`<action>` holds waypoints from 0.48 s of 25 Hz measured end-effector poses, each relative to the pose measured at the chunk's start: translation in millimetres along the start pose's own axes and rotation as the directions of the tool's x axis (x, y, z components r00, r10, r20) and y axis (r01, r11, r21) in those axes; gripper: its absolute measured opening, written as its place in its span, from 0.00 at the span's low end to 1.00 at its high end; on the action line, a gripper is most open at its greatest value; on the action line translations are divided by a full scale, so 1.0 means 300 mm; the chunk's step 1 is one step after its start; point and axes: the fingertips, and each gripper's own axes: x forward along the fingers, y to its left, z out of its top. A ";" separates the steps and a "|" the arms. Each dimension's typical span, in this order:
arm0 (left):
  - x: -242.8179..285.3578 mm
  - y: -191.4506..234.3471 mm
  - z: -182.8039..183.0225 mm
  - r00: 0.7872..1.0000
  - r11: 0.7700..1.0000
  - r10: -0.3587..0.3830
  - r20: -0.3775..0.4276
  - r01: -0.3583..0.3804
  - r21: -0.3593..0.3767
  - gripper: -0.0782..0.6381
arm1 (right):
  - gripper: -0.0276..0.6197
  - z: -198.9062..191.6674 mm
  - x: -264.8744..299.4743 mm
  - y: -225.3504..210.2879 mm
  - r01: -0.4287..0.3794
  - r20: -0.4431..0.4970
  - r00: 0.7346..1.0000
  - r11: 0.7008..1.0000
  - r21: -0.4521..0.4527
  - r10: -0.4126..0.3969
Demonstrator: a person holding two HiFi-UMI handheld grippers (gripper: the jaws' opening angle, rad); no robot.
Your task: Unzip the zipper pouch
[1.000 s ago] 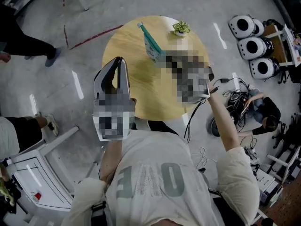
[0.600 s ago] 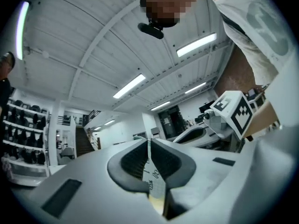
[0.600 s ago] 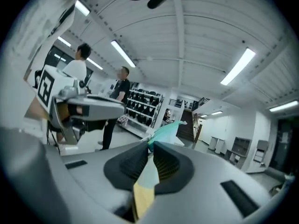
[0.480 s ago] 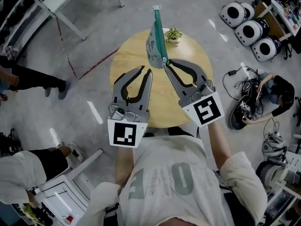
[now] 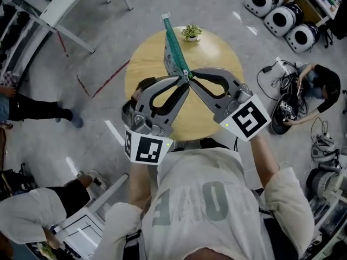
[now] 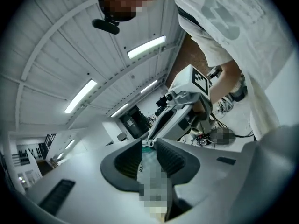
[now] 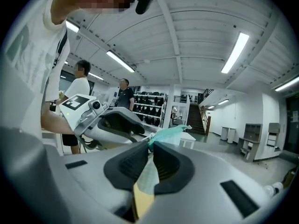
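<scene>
The zipper pouch [image 5: 172, 50], pale with a green zipper strip, hangs in the air over the round wooden table [image 5: 146, 64]. Both grippers meet at its near end. My right gripper [image 5: 190, 76] is shut on the pouch's end, and the pouch [image 7: 168, 134] runs out between its pads. My left gripper [image 5: 182, 84] comes in from the left with its tips closed on the same end. In the left gripper view the teal pouch [image 6: 149, 164] sits between the ribbed pads, with the right gripper [image 6: 187, 101] just beyond.
A small potted plant [image 5: 191, 32] stands at the table's far edge. White round machines [image 5: 282, 18] sit at the top right. A person crouches by cables [image 5: 303, 85] on the right. Another person's legs [image 5: 32, 112] are at the left, and a white chair [image 5: 81, 226] at the lower left.
My left gripper stood open and apart from the pouch; it has now swung in and closed on the pouch's near end. The right gripper has kept its hold and raised the pouch slightly.
</scene>
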 end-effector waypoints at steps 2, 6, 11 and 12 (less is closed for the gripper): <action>0.002 -0.020 0.001 1.000 0.998 -0.025 -0.011 0.026 0.051 0.24 | 0.13 -0.012 -0.012 0.009 -0.019 -0.034 0.999 1.000 -0.009 0.019; 0.008 -0.055 -0.002 0.997 0.993 -0.069 -0.022 0.071 0.092 0.24 | 0.13 -0.055 -0.036 0.029 -0.052 -0.143 0.989 0.994 -0.094 0.038; -0.004 -0.102 0.001 0.993 0.991 -0.116 -0.014 0.116 0.072 0.24 | 0.13 -0.080 -0.065 0.065 -0.089 -0.220 0.974 0.984 -0.158 0.052; -0.009 -0.108 0.003 0.993 0.991 -0.116 -0.011 0.117 0.066 0.24 | 0.13 -0.080 -0.069 0.071 -0.090 -0.223 0.973 0.984 -0.157 0.054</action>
